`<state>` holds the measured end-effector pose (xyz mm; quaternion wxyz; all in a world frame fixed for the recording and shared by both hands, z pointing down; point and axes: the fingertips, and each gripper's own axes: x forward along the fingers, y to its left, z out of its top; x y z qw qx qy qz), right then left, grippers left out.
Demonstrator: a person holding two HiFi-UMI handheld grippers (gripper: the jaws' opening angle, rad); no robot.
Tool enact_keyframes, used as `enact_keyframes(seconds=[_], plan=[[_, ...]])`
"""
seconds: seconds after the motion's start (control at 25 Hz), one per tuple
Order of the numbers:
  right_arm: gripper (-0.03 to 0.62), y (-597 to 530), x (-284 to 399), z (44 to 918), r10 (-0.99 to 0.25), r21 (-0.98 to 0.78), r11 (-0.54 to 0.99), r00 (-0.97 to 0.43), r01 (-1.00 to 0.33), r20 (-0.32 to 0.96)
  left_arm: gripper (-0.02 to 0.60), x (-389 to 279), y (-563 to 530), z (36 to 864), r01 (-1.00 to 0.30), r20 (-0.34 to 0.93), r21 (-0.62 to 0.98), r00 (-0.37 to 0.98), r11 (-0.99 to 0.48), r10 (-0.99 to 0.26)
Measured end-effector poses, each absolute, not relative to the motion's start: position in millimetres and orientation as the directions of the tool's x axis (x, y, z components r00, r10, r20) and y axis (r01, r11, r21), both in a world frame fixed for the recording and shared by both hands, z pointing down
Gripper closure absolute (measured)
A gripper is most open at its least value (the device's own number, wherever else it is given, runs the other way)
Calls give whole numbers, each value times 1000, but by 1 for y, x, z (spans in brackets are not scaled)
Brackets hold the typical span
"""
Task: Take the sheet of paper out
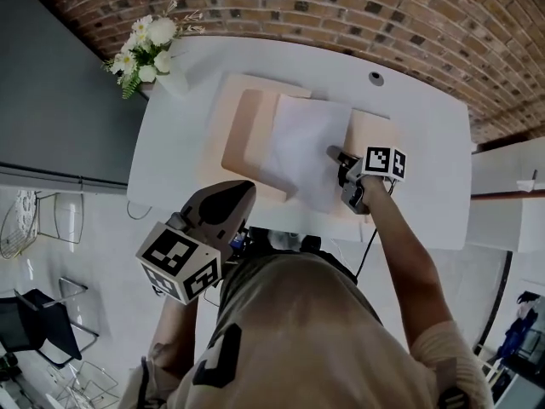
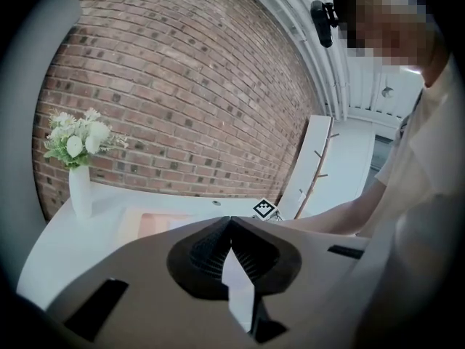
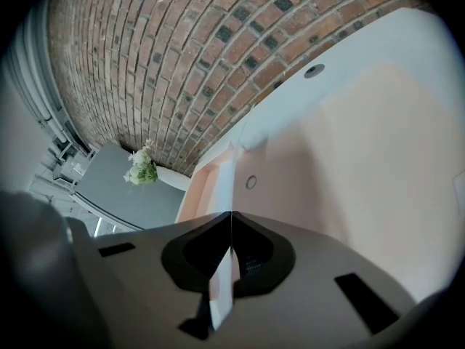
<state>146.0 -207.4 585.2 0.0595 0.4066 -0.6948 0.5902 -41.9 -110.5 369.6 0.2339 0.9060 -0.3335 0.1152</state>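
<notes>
Right gripper (image 1: 334, 153) in my hand clamps the sheet of paper (image 1: 302, 147) at its right edge, over the peach folder (image 1: 243, 139); my left gripper (image 1: 245, 191) is closed, empty.

The white table (image 1: 426, 135) lies bare along its right side and in a strip along the far edge, broken only by 1 flush cable hole (image 1: 376, 78); a gripper can pass there. A vase of flowers (image 1: 146, 54) blocks the far left corner, and the brick wall (image 1: 341, 15) closes the back. The open folder (image 1: 243, 135) fills the middle. The right gripper (image 1: 332, 153) crosses its near right side, and the left gripper (image 1: 247, 187) hangs over the near edge, leaving the folder's left side open from above.
</notes>
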Motion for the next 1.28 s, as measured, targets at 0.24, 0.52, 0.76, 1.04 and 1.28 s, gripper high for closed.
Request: enact_keyframes(seconds=[0.24, 0.52, 0.76, 1.04, 1.28], plan=[[569, -195, 175, 576, -526, -781, -39, -652, -623, 547, 568, -23, -110, 370, -630, 359, 350, 774, -693, -522], [569, -187, 197, 563, -532, -794, -25, -665, -607, 525, 568, 0, -107, 367, -610, 364, 343, 788, -715, -497], [569, -184, 208, 551, -545, -809, -1, -678, -588, 494, 568, 9, -107, 366, -614, 371, 332, 783, -716, -499], [569, -180, 217, 538, -560, -836, 12, -697, -549, 449, 568, 20, -104, 364, -615, 375, 325, 781, -718, -499], [569, -179, 225, 523, -568, -850, 48, -714, -525, 409, 568, 34, -100, 362, -615, 380, 313, 780, -724, -497]])
